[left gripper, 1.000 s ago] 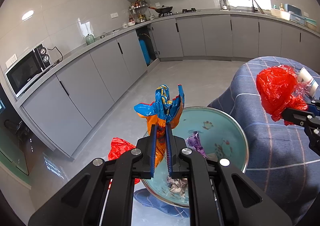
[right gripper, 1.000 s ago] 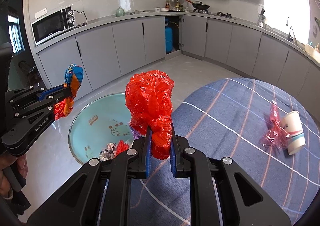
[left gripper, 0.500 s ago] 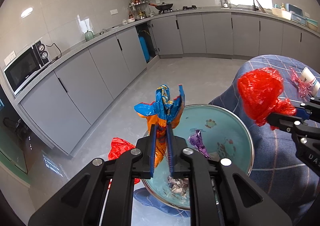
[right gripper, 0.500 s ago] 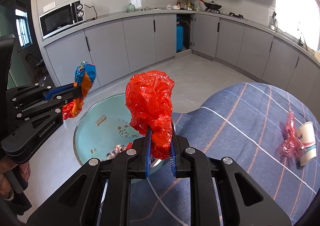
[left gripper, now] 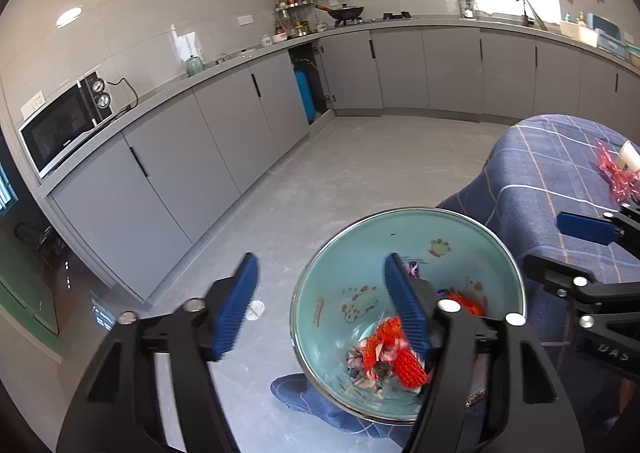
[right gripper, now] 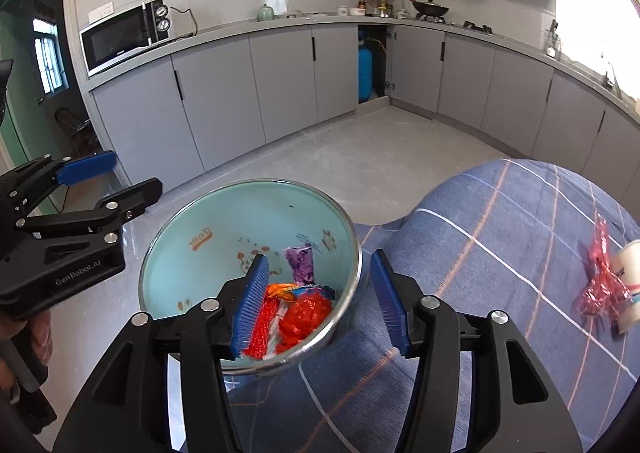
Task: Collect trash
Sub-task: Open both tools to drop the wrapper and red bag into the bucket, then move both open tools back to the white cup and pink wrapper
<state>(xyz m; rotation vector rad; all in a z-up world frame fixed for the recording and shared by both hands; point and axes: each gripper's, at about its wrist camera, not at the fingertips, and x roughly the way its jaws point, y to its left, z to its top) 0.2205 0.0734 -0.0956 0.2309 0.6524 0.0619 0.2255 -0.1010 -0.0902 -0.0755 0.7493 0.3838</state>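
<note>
Crumpled trash (right gripper: 298, 313) is heaped in the teal basin (right gripper: 192, 229) beside the blue checked tablecloth (right gripper: 500, 237). A pink wrapper (right gripper: 600, 285) and paper cup (right gripper: 628, 293) are left near the cloth's far edge. Both the left gripper (left gripper: 320, 305) and right gripper (right gripper: 320, 301) are opening, nothing between the jaws, with open floor (right gripper: 360, 157) beyond.

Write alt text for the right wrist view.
The right tongs, jaws opening and empty, hang over a teal bowl holding red and orange wrappers. A pink wrapper and paper cup lie on the blue checked cloth.
</note>
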